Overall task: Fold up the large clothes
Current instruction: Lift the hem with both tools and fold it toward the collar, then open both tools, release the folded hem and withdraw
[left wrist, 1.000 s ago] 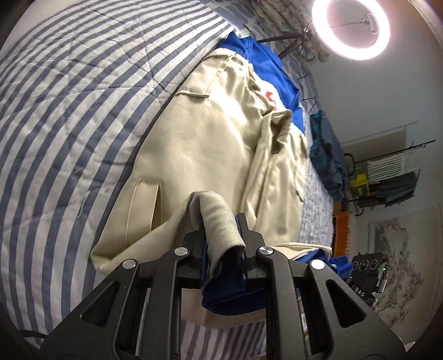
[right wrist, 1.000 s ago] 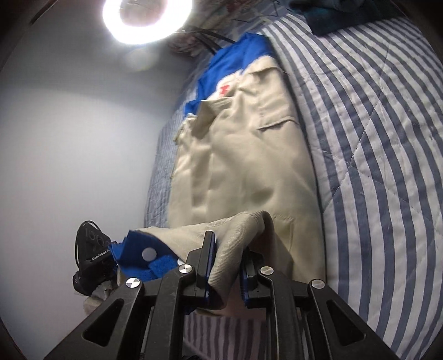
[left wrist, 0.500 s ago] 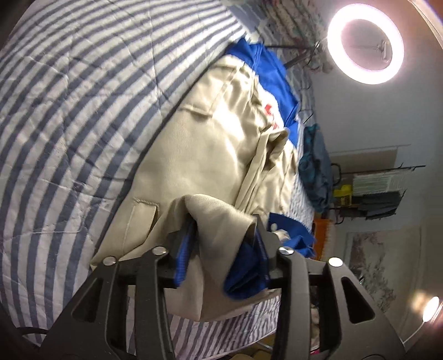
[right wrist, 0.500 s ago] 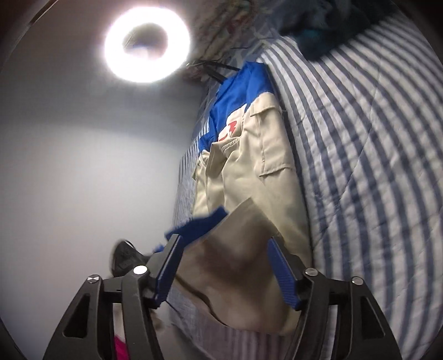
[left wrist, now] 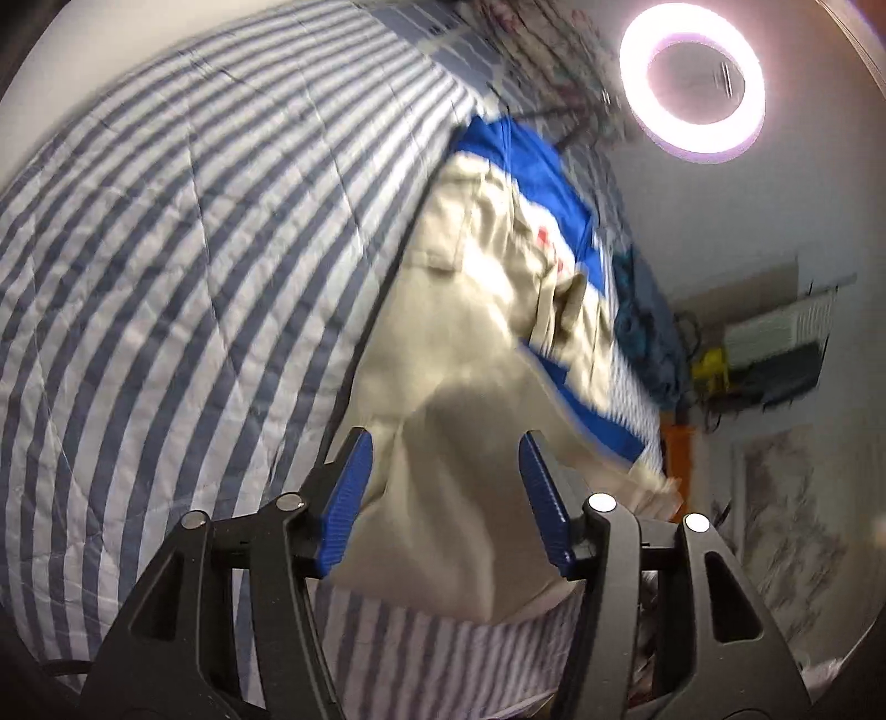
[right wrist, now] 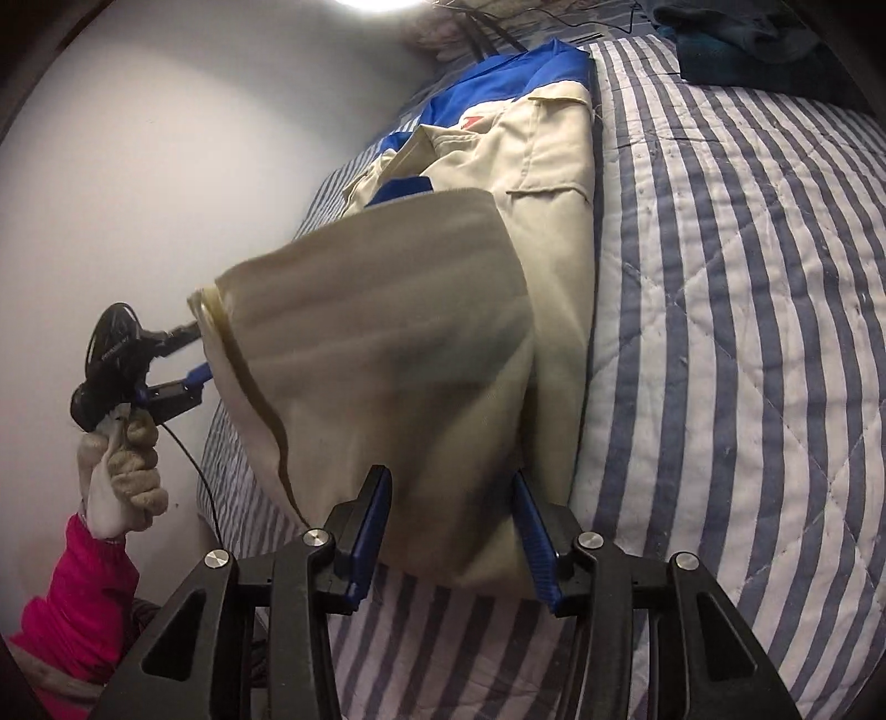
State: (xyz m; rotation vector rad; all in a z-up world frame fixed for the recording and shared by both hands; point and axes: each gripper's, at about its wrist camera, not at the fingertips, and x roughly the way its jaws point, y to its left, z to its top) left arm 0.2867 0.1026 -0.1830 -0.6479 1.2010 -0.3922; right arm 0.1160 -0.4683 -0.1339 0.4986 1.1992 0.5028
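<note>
A beige jacket (left wrist: 470,310) with blue shoulders and blue lining lies lengthwise on the striped bed; it also shows in the right wrist view (right wrist: 421,354). Its lower hem is folded up over the body. My left gripper (left wrist: 443,471) is open, its blue pads (left wrist: 346,487) apart on either side of the folded cloth, holding nothing. My right gripper (right wrist: 451,515) is open too, above the folded edge. The left gripper also shows in the right wrist view (right wrist: 188,360), held by a gloved hand beside the fold's left edge.
The blue and white striped quilt (left wrist: 166,249) covers the bed (right wrist: 747,332). A lit ring light (left wrist: 692,83) stands behind the bed head. Dark teal clothes (right wrist: 747,44) lie at the far corner. A wall runs along the bed's far side.
Both grippers let go of the jacket hem: the right one opened half a second ago, the left one since then. The hem now lies folded over the jacket body.
</note>
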